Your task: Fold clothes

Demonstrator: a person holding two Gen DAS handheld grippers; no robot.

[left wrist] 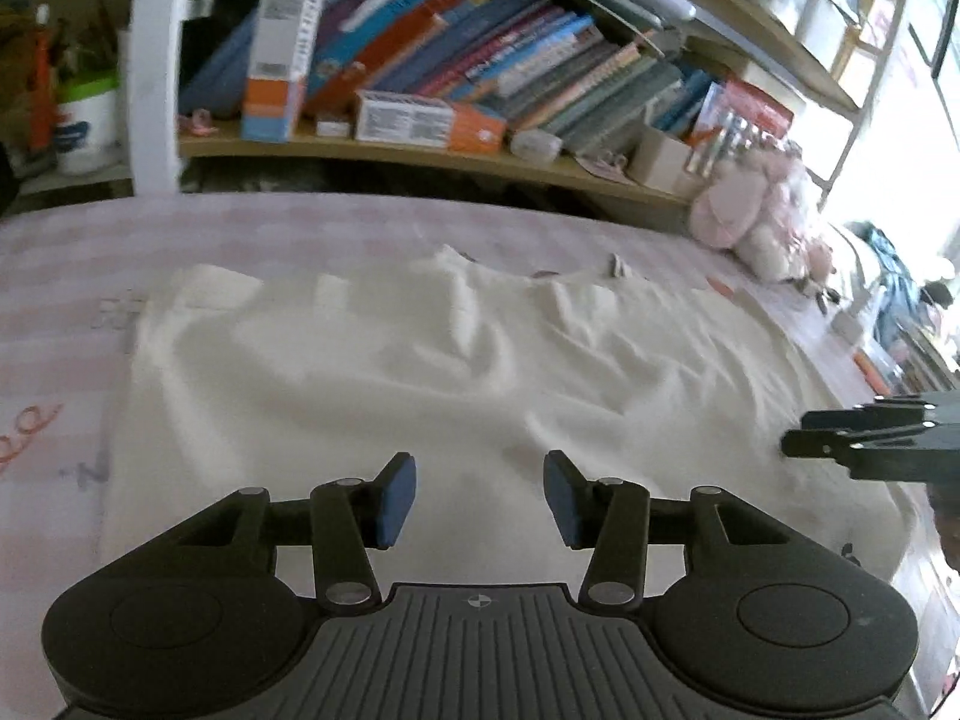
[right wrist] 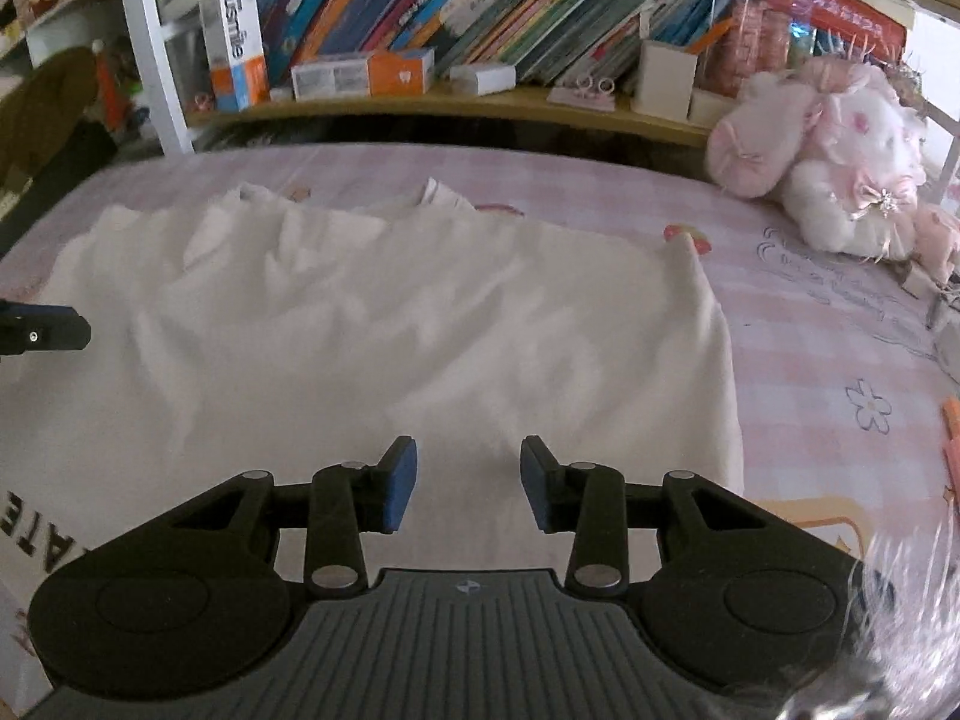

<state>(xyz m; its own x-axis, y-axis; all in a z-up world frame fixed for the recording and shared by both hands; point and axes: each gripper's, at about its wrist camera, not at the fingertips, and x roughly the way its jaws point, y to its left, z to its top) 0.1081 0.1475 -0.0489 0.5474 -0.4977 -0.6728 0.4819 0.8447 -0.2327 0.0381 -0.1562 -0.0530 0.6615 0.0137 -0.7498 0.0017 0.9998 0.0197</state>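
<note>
While white garment lies spread and wrinkled on pink bedsheet, collar toward 12 o'clock, no finished fold is evident; stage ambiguous. Left gripper and right gripper hover at 6 o'clock, jaws wide, empty.

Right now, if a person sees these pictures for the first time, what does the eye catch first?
A wrinkled white garment spread over the pink checked bedsheet fills the middle. The left gripper and right gripper hover open above its near edge. A pink plush toy sits far right, under a shelf of leaning books.
</note>
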